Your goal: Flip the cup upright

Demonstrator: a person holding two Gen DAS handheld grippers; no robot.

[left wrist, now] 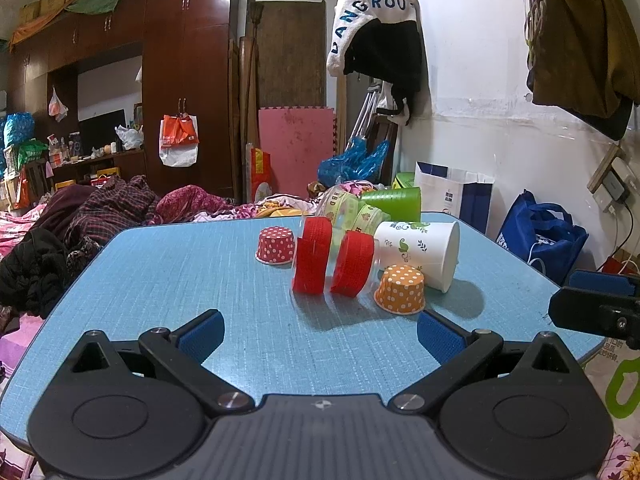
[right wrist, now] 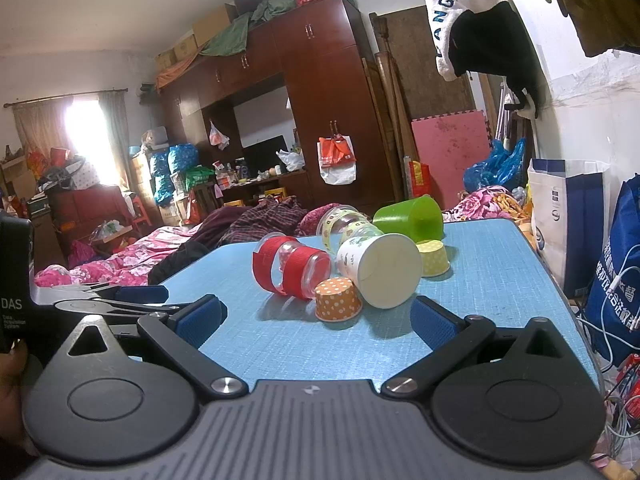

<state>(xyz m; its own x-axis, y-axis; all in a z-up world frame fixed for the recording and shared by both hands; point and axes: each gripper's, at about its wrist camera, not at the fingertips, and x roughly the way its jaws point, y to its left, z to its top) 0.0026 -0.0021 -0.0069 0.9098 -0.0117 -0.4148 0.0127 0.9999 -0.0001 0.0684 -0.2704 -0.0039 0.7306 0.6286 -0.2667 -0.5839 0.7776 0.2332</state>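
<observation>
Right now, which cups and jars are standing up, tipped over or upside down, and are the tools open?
White paper cup with green leaves: on its side.
Clear jar with red bands: on its side.
Green plastic cup: on its side.
Orange dotted paper cup: upside down.
Red dotted paper cup: upside down.
Left tool: open, empty.
Right tool: open, empty.

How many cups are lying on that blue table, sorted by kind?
Small dotted paper cups: 3 (red, orange, yellow)
Clear cups with bands: 2 (red-banded, green-banded)
White paper cup: 1
Green plastic cup: 1
Total: 7
</observation>
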